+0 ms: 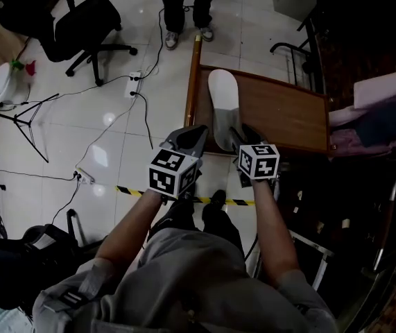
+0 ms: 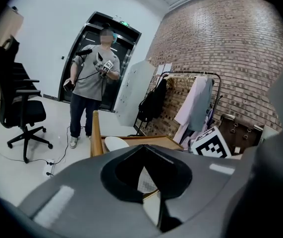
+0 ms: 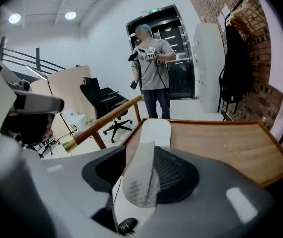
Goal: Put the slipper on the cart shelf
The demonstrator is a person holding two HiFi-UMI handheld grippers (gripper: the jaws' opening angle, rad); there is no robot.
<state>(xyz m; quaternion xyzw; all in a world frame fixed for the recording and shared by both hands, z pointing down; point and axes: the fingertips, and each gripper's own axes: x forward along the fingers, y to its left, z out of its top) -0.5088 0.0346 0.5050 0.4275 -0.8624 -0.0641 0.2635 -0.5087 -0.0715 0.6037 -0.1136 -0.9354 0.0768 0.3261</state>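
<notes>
A white slipper (image 1: 223, 92) with a grey mesh strap lies lengthwise on the wooden cart shelf (image 1: 281, 113), close to its left edge. My right gripper (image 1: 238, 139) is at the slipper's near end. In the right gripper view the strap (image 3: 141, 180) stands between its jaws, which stand apart and do not press on it, so the gripper is open. My left gripper (image 1: 196, 136) hovers just left of the slipper's near end. In the left gripper view the slipper's toe (image 2: 115, 144) and the shelf (image 2: 156, 142) lie ahead. How its jaws stand is unclear.
The cart's wooden handle bar (image 1: 193, 82) runs along the shelf's left side. A person (image 1: 187, 5) stands beyond the cart. An office chair (image 1: 80, 30), floor cables with a power strip (image 1: 134, 83) and a tripod (image 1: 17, 120) are at left. A clothes rack (image 2: 191, 103) stands by the brick wall.
</notes>
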